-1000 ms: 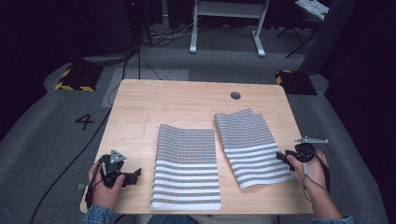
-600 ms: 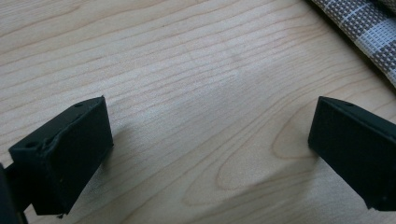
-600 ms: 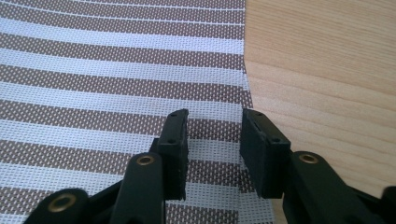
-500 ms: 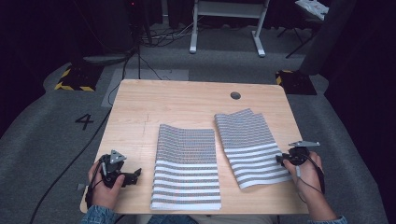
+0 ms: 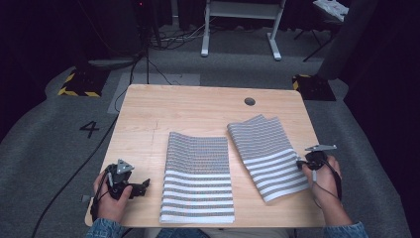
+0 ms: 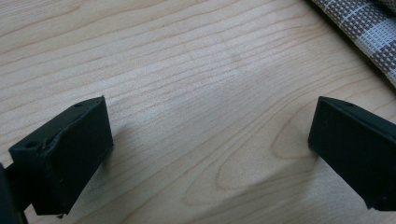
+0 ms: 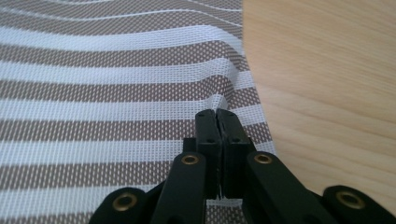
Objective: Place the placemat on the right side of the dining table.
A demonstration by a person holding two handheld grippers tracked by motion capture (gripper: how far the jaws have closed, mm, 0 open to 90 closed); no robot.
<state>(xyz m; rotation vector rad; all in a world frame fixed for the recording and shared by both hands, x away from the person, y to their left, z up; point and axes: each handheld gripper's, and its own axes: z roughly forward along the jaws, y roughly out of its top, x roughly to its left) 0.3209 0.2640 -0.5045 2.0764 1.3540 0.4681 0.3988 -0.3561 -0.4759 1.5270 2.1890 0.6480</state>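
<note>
Item: striped woven cloths, count two. The right cloth point(image 5: 270, 156) lay angled on the right half of the table point(image 5: 198, 106); the left cloth point(image 5: 198, 181) lay square at centre front, its near edge just short of the table's front edge. The two were close but apart.

Handling, as I judged it: thin open-mesh fabric, light, limp, not fragile, likely to drape and slide on smooth wood. It was best taken at an edge or corner, where a fold could be pinched up.

Grippers, count two. My right gripper point(image 7: 217, 122) had its jaws pressed together on a small puckered fold at the right cloth's right-hand edge. My left gripper point(image 5: 130, 186) rested on bare wood at the front left, jaws spread wide with nothing between them, just beside the left cloth.

Other: one round hole point(image 5: 249, 101) near the table's far edge.
</note>
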